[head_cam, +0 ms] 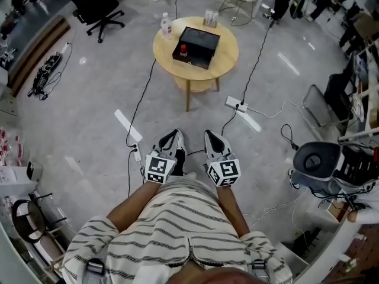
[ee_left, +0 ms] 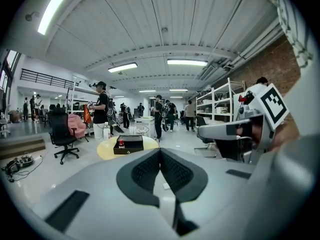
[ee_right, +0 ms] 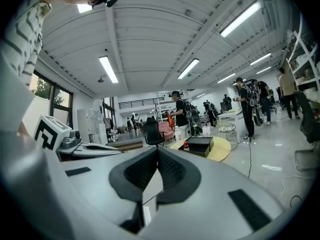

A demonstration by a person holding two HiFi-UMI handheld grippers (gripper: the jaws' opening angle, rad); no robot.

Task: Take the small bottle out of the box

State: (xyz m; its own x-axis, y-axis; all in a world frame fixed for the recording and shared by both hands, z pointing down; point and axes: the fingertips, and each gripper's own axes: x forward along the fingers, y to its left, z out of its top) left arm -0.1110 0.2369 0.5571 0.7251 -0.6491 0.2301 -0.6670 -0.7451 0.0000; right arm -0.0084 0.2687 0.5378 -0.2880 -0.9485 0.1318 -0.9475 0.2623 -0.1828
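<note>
A black box (head_cam: pixel 199 42) lies open on a round yellow table (head_cam: pixel 224 63) far ahead of me. Inside it at the left end stands the small bottle (head_cam: pixel 183 50), with a red cap. The left gripper view shows the box (ee_left: pixel 131 144) and the bottle (ee_left: pixel 120 144) well beyond the jaws. They are just as distant in the right gripper view, box (ee_right: pixel 201 146) and bottle (ee_right: pixel 186 146). My left gripper (head_cam: pixel 174 136) and right gripper (head_cam: pixel 209 137) are held side by side close to my body. Both are shut with nothing in them, a long way from the table.
A clear water bottle (head_cam: pixel 166 25) and a small carton (head_cam: pixel 211 18) stand on the table behind the box. Cables and a power strip (head_cam: pixel 237 104) lie on the floor between me and the table. An office chair (head_cam: pixel 98 7) is at far left, a grey round machine (head_cam: pixel 317 161) at right. People stand in the background.
</note>
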